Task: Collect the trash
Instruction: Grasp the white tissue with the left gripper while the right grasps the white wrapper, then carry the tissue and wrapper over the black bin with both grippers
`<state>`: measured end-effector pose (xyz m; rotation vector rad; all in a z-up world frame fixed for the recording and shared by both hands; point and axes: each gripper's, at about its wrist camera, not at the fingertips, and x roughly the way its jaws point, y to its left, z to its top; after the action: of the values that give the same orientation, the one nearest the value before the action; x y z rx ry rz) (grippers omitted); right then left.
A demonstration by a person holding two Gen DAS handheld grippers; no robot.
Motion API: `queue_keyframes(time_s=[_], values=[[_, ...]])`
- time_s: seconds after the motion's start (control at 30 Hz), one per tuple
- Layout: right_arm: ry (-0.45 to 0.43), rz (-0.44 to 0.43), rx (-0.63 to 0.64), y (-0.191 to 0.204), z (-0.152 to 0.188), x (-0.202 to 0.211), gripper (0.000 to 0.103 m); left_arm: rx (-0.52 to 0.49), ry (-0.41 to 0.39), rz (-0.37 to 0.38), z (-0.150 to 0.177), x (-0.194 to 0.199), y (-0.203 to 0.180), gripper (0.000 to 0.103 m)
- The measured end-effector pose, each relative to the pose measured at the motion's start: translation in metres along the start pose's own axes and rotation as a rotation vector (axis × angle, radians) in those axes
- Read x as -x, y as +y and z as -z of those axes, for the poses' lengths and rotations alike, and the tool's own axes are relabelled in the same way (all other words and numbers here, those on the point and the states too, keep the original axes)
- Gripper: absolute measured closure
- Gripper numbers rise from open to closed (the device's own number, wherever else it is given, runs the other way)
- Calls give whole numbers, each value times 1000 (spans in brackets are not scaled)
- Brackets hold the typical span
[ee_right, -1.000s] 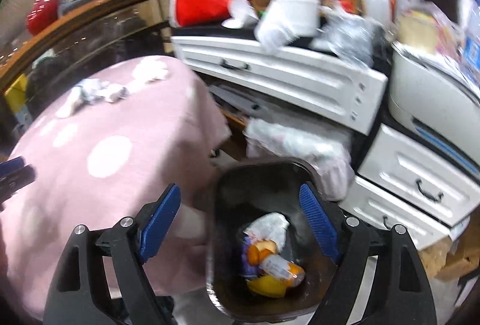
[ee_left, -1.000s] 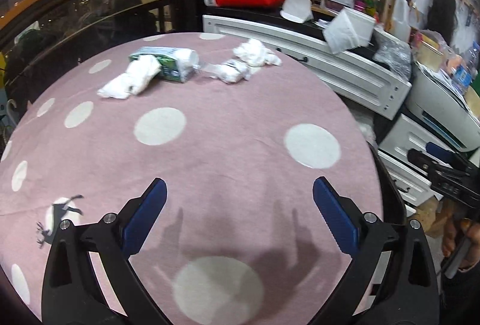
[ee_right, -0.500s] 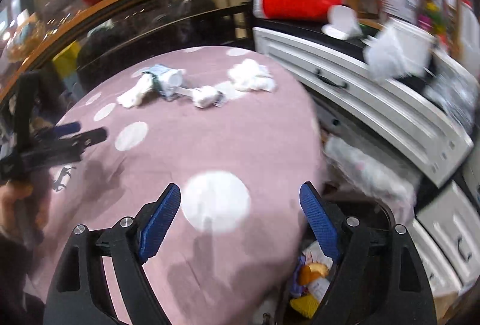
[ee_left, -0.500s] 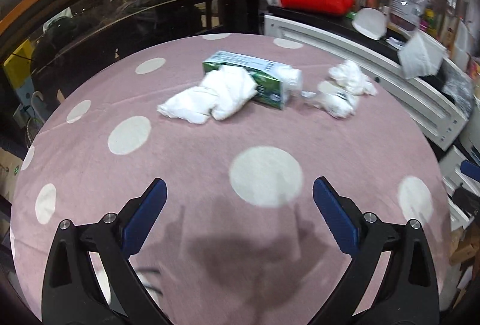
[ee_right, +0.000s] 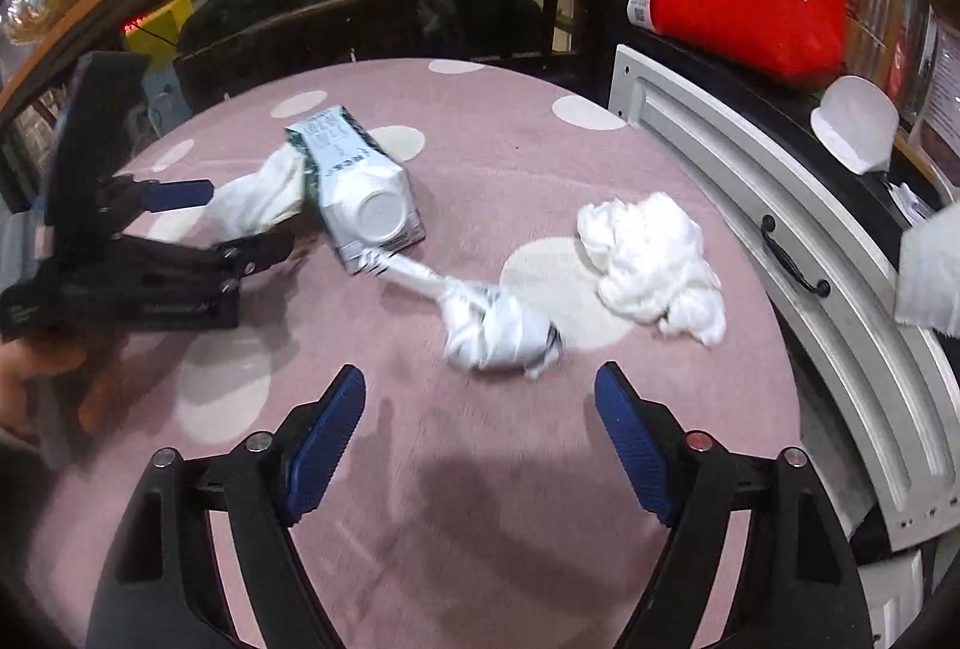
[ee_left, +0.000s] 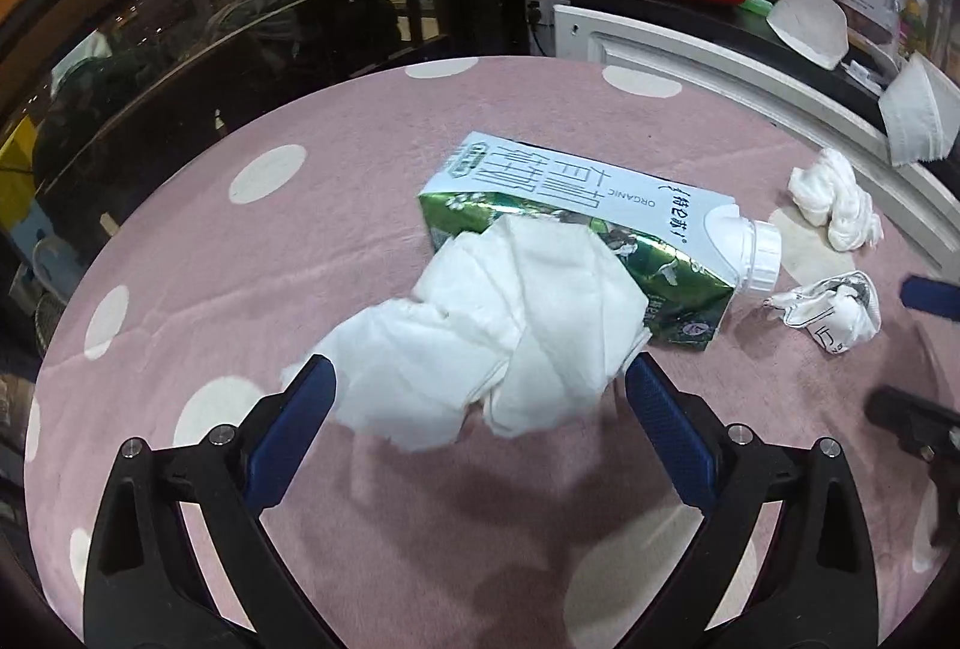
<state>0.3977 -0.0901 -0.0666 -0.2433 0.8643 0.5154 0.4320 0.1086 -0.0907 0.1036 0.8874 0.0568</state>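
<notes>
On the pink polka-dot tablecloth [ee_left: 420, 121] a milk carton [ee_left: 576, 223] is laid flat, cap toward the white drawers [ee_right: 780, 241], draped by a tissue [ee_left: 510, 337]. The left gripper [ee_left: 480, 391] is angled down with jaws closing, flanking the tissue without contact; the right gripper [ee_right: 480, 403], also closing, is empty.

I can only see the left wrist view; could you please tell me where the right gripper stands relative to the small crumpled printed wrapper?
Observer: The right gripper is just short of the small crumpled printed wrapper, which lies ahead of its tips. Its jaws are closing with nothing between them.
Operator: Thank you. Seen from the side, is my left gripper clear of the carton?
Observer: Yes. In the right wrist view the left gripper stops short of the green-and-white drink carton. Its closing jaws straddle only the large white paper towel.
</notes>
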Motion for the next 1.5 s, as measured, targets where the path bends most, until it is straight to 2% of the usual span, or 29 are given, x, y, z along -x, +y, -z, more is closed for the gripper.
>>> queue_keyframes(time_s=[0.03,0.1,0.13,0.2,0.23,0.27,0.3,0.5,0.87,1.13,1.5], values=[[6,5,9,1,-4,-7,29,-14,-2,-3,-1,-2,-2,16],[9,23,22,4,-9,-14,34,-23,1,0,-1,-2,-3,35],[17,34,31,5,-11,-17,38,-13,2,11,-1,-3,-1,41],[39,36,36,7,-11,-24,61,17,5,23,0,-4,4,62],[42,32,32,7,-11,-25,63,38,10,29,1,-4,8,68],[37,27,24,7,-10,-24,65,54,12,32,2,-3,11,80],[38,26,18,7,-9,-23,67,66,9,35,3,-1,13,85],[-22,30,-5,10,5,10,67,114,-58,29,19,39,22,89],[-128,54,4,29,48,82,67,86,-201,9,73,140,-11,89],[-183,50,-11,37,82,124,67,70,-252,35,112,189,-41,89],[-210,76,-69,24,126,161,67,47,-271,117,139,221,-83,89]])
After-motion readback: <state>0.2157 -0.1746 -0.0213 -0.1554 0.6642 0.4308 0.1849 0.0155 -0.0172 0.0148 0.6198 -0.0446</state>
